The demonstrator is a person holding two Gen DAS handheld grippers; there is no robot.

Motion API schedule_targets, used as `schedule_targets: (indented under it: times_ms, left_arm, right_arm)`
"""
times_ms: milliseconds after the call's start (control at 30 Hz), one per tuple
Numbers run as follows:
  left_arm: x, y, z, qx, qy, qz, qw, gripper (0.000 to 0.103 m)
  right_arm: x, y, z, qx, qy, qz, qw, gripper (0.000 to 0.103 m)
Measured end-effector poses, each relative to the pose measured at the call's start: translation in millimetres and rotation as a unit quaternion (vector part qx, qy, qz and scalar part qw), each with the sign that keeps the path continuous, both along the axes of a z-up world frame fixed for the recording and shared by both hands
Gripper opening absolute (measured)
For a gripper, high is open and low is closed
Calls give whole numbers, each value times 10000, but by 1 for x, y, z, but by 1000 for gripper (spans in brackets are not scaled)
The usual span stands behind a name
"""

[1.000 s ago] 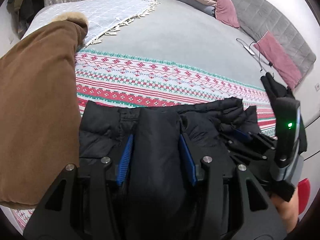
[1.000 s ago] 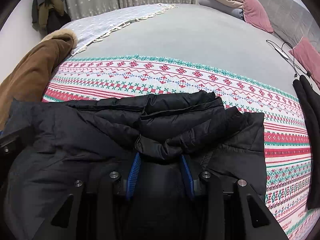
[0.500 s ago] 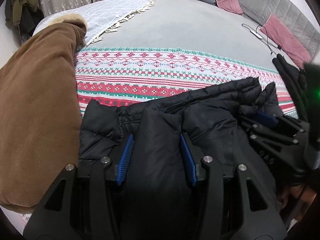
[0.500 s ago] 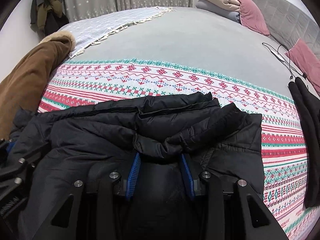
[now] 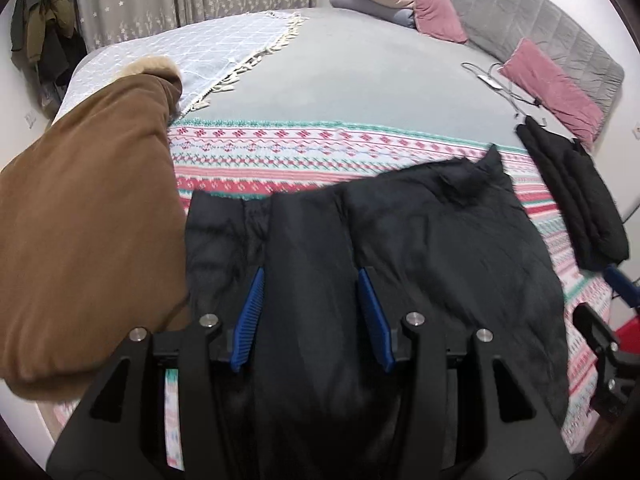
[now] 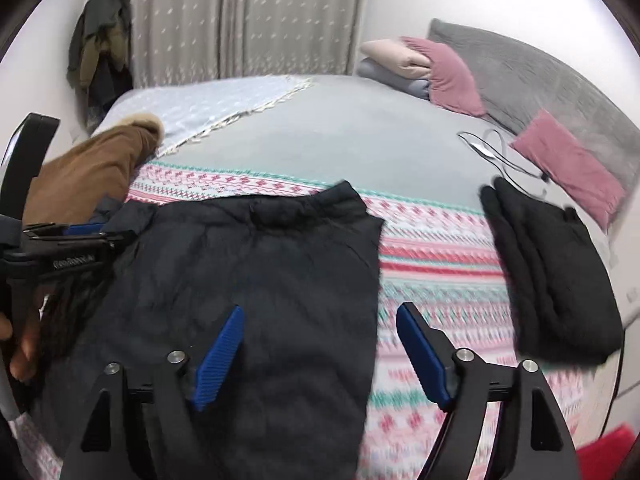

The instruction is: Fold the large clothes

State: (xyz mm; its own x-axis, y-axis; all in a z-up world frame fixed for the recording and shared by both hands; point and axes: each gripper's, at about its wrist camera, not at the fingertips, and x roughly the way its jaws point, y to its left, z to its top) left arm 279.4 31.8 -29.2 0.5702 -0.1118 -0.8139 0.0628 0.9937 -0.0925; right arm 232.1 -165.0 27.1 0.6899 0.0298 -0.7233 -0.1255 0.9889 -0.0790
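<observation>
The black puffer jacket (image 6: 256, 280) lies on the patterned blanket (image 5: 320, 152) at the near edge of the bed (image 5: 360, 80), spread flatter than half a second ago, when its upper layers were bunched in thick ridges. Its far hem now runs across the blanket in a fairly even line.

The left gripper (image 5: 312, 312) has its jaws pinching a fold of the jacket, as in the two earlier views. The right gripper (image 6: 320, 348) has changed: its jaws, which were closed on the fabric a moment ago, are now spread wide. One finger lies over the jacket's right edge; the other is over bare blanket. This view is motion-blurred, so the release appears very recent.

Judgement: one fold has been laid down and let go on the right side; the left side remains to be set down or carried across.

A brown coat (image 5: 80, 220) sits just beside the jacket on the left. A folded black garment (image 6: 552, 272) lies apart on the right. Pink pillows (image 5: 552, 88) rest against the headboard.
</observation>
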Motion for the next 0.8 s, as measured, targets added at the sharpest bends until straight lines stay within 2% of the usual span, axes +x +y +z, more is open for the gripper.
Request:
schedule_targets:
  times_ms: [167, 367, 600, 800]
  left_arm:
    - [-34, 9, 3, -42, 96, -37, 9999, 51]
    - [-64, 36, 5, -490, 275, 119, 9983, 51]
    - [-92, 48, -7, -620, 433, 242, 9968, 51]
    - [-109, 54, -21, -995, 671, 208, 9926, 52]
  right_arm:
    - [-21, -25, -11, 695, 262, 24, 9972, 81]
    - [-34, -42, -15, 794, 364, 58, 9962, 81]
    - [-44, -59, -23, 1649, 747, 29, 9835, 81]
    - [-45, -54, -33, 2069, 1082, 214, 9721, 81]
